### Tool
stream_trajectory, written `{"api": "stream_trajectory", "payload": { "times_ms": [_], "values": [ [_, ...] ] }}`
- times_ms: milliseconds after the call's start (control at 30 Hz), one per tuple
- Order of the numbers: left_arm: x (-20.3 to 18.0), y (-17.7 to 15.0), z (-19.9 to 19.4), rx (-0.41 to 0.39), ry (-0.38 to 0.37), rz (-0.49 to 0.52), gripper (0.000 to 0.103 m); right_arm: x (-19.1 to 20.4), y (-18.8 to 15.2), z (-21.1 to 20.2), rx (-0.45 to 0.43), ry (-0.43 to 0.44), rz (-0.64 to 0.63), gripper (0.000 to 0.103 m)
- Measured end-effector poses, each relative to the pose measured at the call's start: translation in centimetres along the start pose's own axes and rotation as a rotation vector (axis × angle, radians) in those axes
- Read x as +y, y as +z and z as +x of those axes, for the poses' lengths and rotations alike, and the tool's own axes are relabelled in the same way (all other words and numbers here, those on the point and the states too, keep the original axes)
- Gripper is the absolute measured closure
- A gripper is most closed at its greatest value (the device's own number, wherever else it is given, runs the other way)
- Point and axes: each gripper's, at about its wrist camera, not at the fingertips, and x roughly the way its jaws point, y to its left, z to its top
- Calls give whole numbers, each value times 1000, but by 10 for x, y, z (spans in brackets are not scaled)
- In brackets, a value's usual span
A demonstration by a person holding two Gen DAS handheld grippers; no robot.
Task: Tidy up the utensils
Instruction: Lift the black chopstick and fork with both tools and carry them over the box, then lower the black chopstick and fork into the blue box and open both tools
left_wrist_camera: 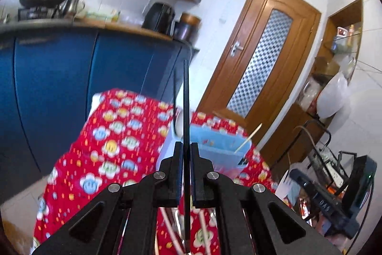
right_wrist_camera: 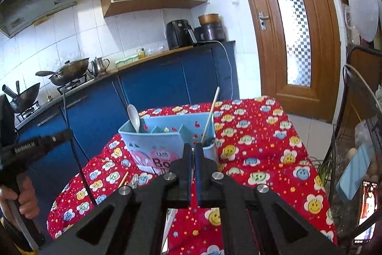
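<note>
I am looking at the blue caddy (right_wrist_camera: pixel 164 138) as my marker on the desk (right_wrist_camera: pixel 260 149). Its middle compartments are standing open from above. A white spoon (right_wrist_camera: pixel 132 116) is leaning out of its left end and a pale wooden stick (right_wrist_camera: pixel 210 115) is rising from its right end, so both are narrowing the way in. To the right of the caddy the red cloth is lying bare and giving room. Near its front left foot, small utensils (right_wrist_camera: pixel 130 179) are lying in the way. Behind it the blue cabinets (right_wrist_camera: pixel 152 87) are closing off the far side.
</note>
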Motion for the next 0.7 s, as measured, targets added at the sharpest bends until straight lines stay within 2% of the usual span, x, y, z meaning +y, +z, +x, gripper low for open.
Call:
{"api": "stream_trajectory", "payload": {
  "times_ms": [300,500,700],
  "values": [
    [-25,42,8,-118,9,62,98,0,23,-1,-66,-12,-13,99],
    [-33,66,29,-149,30,86,98,-3,42,3,-87,-16,-12,99],
    [-39,87,40,-190,17,92,98,-6,62,8,-106,-35,-27,99]
  ]
}}
